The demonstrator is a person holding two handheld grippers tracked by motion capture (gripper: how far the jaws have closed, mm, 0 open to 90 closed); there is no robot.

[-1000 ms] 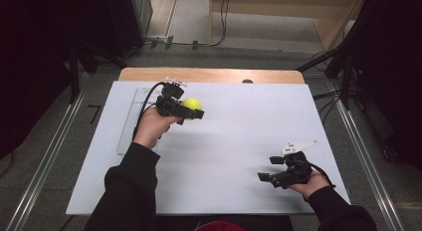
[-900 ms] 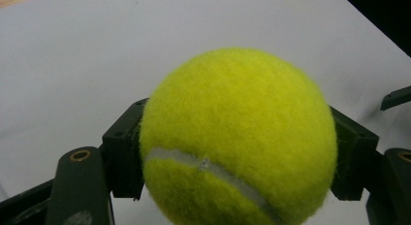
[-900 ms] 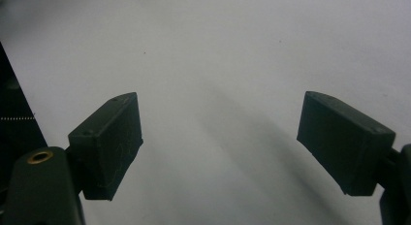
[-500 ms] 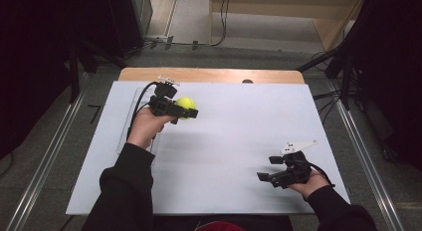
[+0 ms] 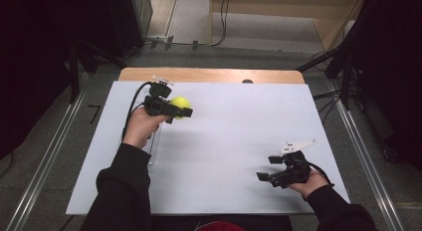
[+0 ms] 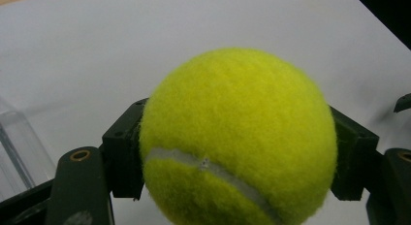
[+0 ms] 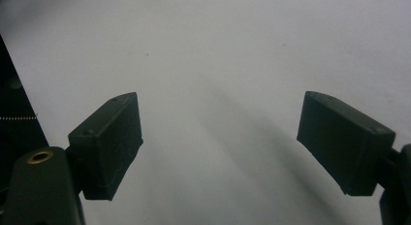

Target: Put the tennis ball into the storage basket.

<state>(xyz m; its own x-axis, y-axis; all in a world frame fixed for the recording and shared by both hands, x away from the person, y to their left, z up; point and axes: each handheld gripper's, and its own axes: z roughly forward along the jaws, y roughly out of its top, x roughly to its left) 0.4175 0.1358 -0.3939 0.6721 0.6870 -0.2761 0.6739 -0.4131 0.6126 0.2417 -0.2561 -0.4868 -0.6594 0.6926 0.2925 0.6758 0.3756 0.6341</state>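
Although no brand name or lettering can be read on it, the tennis ball [image 6: 237, 137] shows a pale seam curving across its yellow felt in the left gripper view, where both pads of the left tool [image 6: 236, 159] pinch its sides. From the high view the same ball [image 5: 180, 104] is a small yellow spot held above the far left part of the white counter [image 5: 234, 136], with a clear plastic container [image 5: 155, 141] lying beneath the person's left wrist. Over the near right corner sits the right tool [image 5: 263, 167]; the right gripper view shows its jaws spread wide above bare white surface.
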